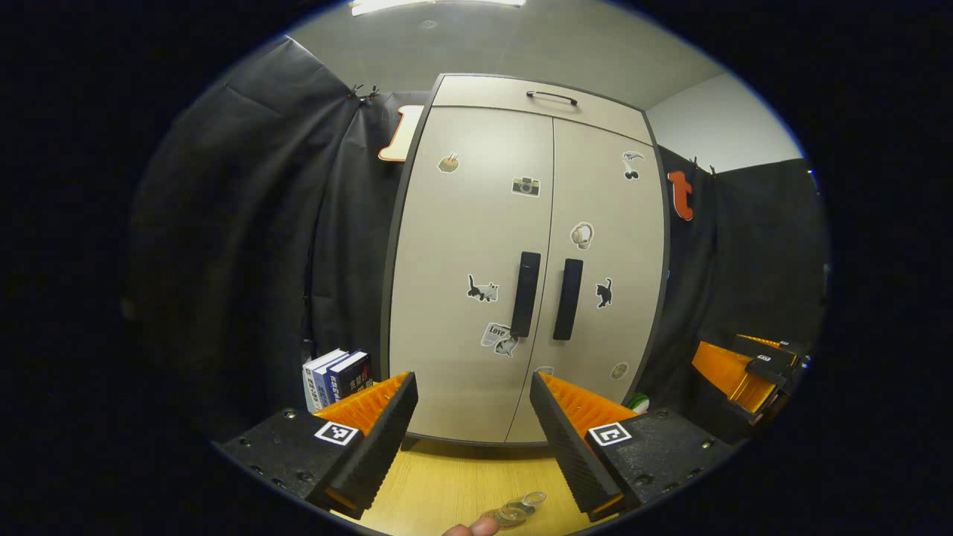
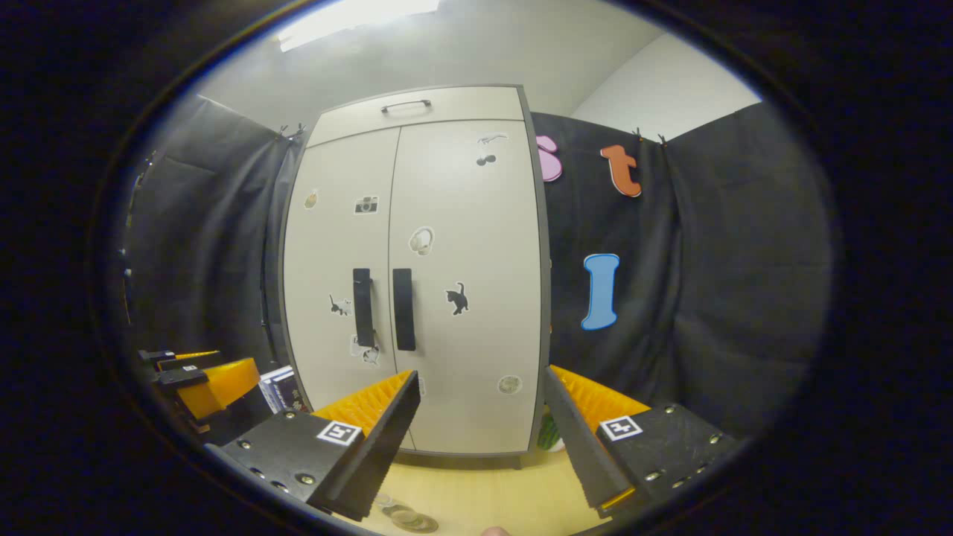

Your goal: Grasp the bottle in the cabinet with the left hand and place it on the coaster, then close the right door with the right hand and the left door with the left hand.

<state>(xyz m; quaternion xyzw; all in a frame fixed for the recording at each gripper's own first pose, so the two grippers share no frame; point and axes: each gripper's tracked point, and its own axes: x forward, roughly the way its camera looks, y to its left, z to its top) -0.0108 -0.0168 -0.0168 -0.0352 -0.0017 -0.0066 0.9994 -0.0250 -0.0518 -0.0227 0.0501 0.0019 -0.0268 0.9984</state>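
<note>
Both cabinet doors (image 1: 521, 275) are seen shut, so the bottle is hidden inside. The left gripper (image 1: 473, 439) and right gripper (image 2: 484, 447) are held wide open, empty. A rigid, smooth bottle is presumed; a mid-body grip is advised.

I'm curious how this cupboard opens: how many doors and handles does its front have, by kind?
Doors: 2 (left door, right door)
Upright handles: 2 (left bar handle, right bar handle)
Top handle: 1
Total: 5
</note>
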